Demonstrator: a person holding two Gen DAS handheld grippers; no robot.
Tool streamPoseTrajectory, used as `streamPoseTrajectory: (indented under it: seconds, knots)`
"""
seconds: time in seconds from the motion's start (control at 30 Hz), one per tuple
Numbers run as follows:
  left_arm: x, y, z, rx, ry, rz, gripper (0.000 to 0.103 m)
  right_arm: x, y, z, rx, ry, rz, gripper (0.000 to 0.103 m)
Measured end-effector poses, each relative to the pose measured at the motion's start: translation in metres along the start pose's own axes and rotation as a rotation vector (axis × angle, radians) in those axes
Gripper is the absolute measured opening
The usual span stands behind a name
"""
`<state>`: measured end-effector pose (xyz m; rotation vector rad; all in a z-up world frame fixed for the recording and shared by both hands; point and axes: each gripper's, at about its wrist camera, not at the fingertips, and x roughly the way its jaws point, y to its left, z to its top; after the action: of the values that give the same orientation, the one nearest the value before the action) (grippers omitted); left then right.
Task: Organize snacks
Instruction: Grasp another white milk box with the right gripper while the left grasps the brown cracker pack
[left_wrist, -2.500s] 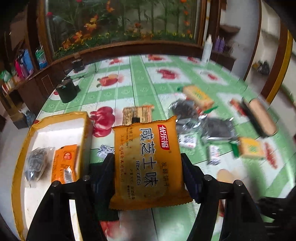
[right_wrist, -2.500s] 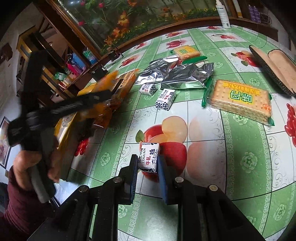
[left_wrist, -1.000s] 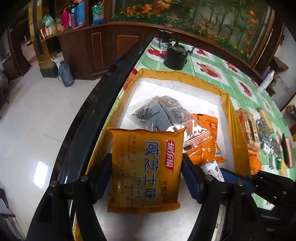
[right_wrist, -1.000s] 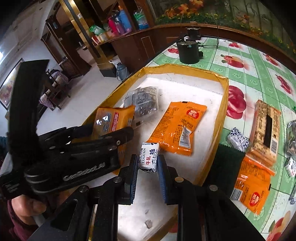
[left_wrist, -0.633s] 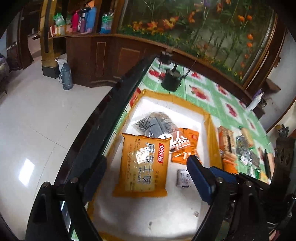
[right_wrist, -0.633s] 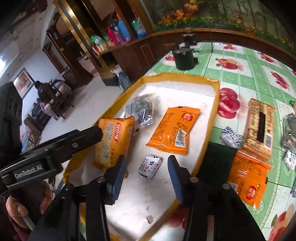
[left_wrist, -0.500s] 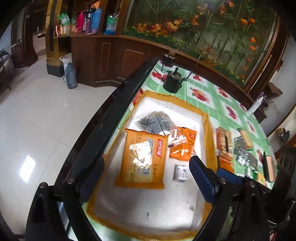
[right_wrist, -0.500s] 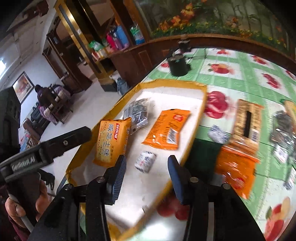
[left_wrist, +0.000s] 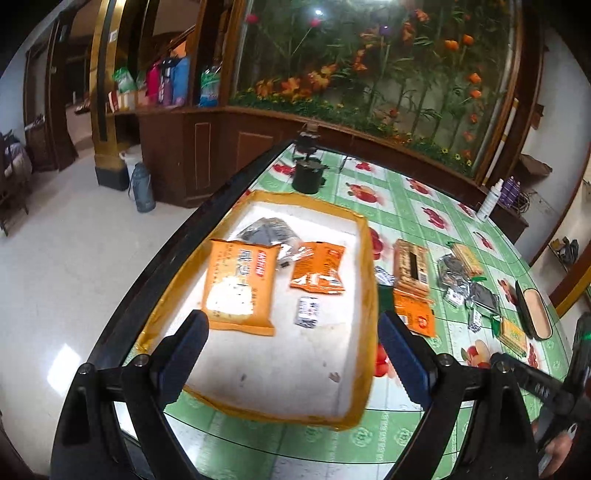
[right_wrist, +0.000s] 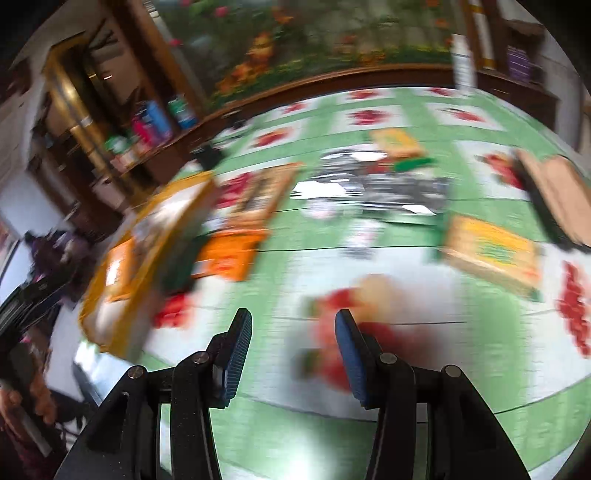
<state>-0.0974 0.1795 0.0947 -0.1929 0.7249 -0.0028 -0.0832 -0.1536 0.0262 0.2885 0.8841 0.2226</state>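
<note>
Four snacks lie in the yellow-rimmed tray (left_wrist: 370, 280), which sits at the left edge of the table (left_wrist: 406, 206) with its green, fruit-printed cloth. Farthest left in the tray is a big orange biscuit pack (left_wrist: 240, 288) with a red brand patch and Chinese characters, partly washed out by glare; behind it, toward the tray's far rim, a clear bag of dark pieces (left_wrist: 266, 232) lies partly under it. Next comes a smaller orange packet (left_wrist: 319, 267) with a red logo, and nearer the front a small white wrapped candy (left_wrist: 307, 312) with dark print too small to read. Right of the tray, on the cloth, are a long tan cracker box (left_wrist: 410, 267), another orange packet (left_wrist: 413, 314), crumpled silver wrappers (left_wrist: 465, 280), and a green-and-yellow cracker pack (left_wrist: 511, 332) toward the right edge. The left gripper (left_wrist: 291, 343) hangs above the tray's near rim, jaws wide apart and empty. The right gripper (right_wrist: 293, 347) is over the middle of the table, jaws apart with nothing between them; its view is heavily blurred, though the tray (right_wrist: 110, 280) shows at the left and a yellow cracker pack (right_wrist: 495, 247) at the right.
</note>
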Motion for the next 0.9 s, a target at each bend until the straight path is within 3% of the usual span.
streamPoseTrajectory:
  seconds: [0.07, 0.2, 0.47, 0.6, 0.67, 0.9]
  knots:
    - [-0.001, -0.006, -0.002, 0.014, 0.001, -0.004, 0.092, -0.003, -0.016, 0.005, 0.017, -0.006, -0.04, 0.051]
    - [0.001, -0.016, -0.003, 0.031, 0.016, 0.005, 0.092, -0.006, -0.024, 0.018, 0.022, -0.03, -0.04, 0.051]
    - [0.011, -0.026, -0.012, 0.04, 0.081, -0.03, 0.092, 0.051, -0.02, 0.043, 0.081, 0.019, -0.09, 0.051]
    - [0.021, -0.037, -0.013, 0.049, 0.121, -0.072, 0.092, 0.062, -0.019, 0.047, 0.069, -0.008, -0.124, 0.05]
    - [0.027, -0.048, -0.013, 0.073, 0.137, -0.091, 0.092, 0.064, -0.018, 0.048, 0.055, -0.015, -0.127, 0.025]
    - [0.062, -0.099, 0.008, 0.178, 0.203, -0.137, 0.092, 0.058, -0.027, 0.04, 0.071, -0.048, -0.12, 0.023]
